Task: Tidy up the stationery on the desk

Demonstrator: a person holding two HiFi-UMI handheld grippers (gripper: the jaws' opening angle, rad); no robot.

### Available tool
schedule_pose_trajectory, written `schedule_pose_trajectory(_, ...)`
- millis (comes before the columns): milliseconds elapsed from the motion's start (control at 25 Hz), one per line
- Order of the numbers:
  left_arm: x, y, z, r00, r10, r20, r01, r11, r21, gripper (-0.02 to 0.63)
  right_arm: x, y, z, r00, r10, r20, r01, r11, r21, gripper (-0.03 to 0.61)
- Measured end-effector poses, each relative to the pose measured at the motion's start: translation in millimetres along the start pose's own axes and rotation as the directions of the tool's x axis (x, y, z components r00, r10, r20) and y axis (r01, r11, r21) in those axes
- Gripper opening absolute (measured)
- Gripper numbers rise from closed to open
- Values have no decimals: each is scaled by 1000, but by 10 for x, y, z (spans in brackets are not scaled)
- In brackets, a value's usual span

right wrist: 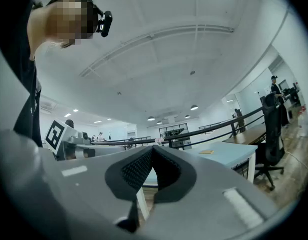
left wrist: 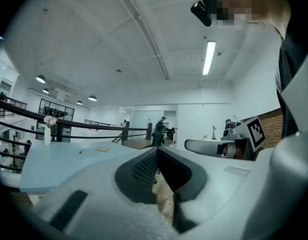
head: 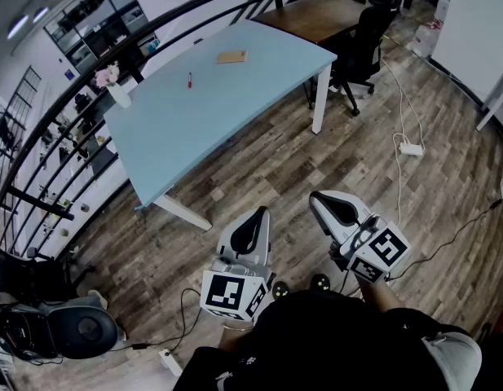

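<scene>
"Why are both tools just held level, close to the body?"

"Nothing to carry yet, I'd say. The left gripper (head: 253, 218) and the right gripper (head: 331, 204) are both clenched on nothing, side by side."

"And the stationery?"

"Well away from them, out on the blue desk (head: 251, 104). A red pen (head: 189, 80) lies near the middle and a tan pad (head: 232, 56) lies apart from it. The flower vase (head: 116, 92) stands at the railing edge. The person has to walk over first."

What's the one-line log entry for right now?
phase: away from desk | left gripper: shut, empty | right gripper: shut, empty | on desk: red pen, tan pad, flower vase, untouched
</scene>
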State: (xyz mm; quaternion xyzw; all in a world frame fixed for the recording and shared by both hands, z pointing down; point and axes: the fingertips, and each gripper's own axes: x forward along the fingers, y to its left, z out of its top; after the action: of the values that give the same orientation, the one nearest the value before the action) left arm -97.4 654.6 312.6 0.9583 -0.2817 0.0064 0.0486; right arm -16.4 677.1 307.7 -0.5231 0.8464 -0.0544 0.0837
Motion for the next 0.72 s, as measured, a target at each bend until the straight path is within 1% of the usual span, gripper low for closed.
schedule_pose_trajectory(120, -32, 20, -24, 1000, -5, 3, 5, 1000, -6, -2, 12, 33, -41, 1000, -6, -3, 6, 1000, 5, 6)
schedule_pose_trajectory(280, -47, 48, -44, 1000, -10, 5, 10, 1000, -6, -2, 35, 38, -54, 1000, -23, -1, 23, 1000, -13, 6)
schedule_pose_trajectory(720, -73, 189, -58, 999, -40, 11, 40, 999, -22, -2, 127, 77, -78, 998, -56, 11, 56, 998, 11, 8)
